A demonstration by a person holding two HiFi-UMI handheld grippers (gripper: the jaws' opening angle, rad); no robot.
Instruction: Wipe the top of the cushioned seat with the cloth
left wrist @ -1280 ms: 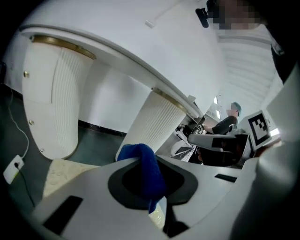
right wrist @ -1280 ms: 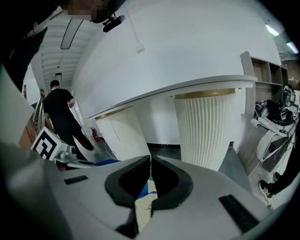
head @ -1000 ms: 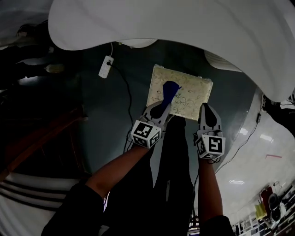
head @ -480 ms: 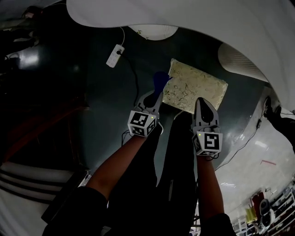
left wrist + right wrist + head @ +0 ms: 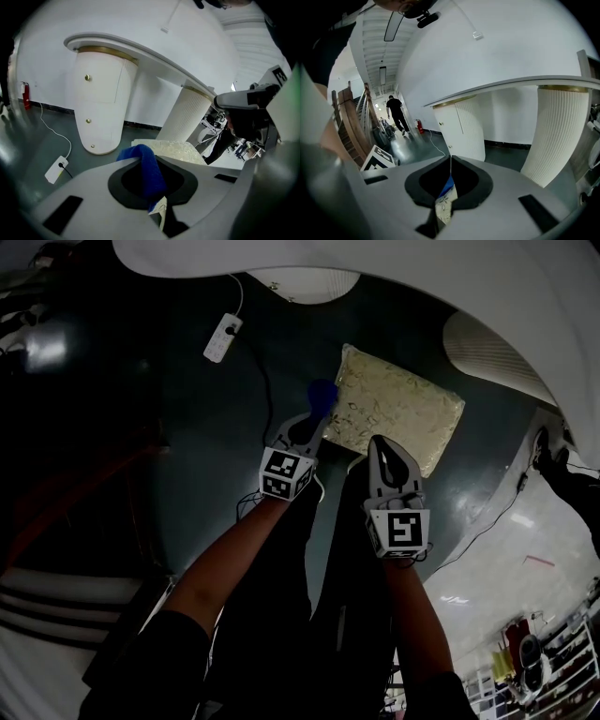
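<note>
While the left gripper is clamping the blue cloth at the left edge of the cushioned seat on the floor, the right gripper is hovering nearby, its 2 jaws together on nothing. Pinched narrowly, the cloth is likely risking slipping free when dragged across the textured top.

Cloth: mostly covered by the left gripper in the head view (only a blue end showing past the jaws); lower end lost between those jaws in the left gripper view.
Cushioned seat: near corner hidden under the right gripper; just a patterned sliver through the slit in the right gripper view.
Desk top: cut off by the head view's upper edge.
White cord: upper end gone beneath the desk top.
Person: too small for detail.
</note>
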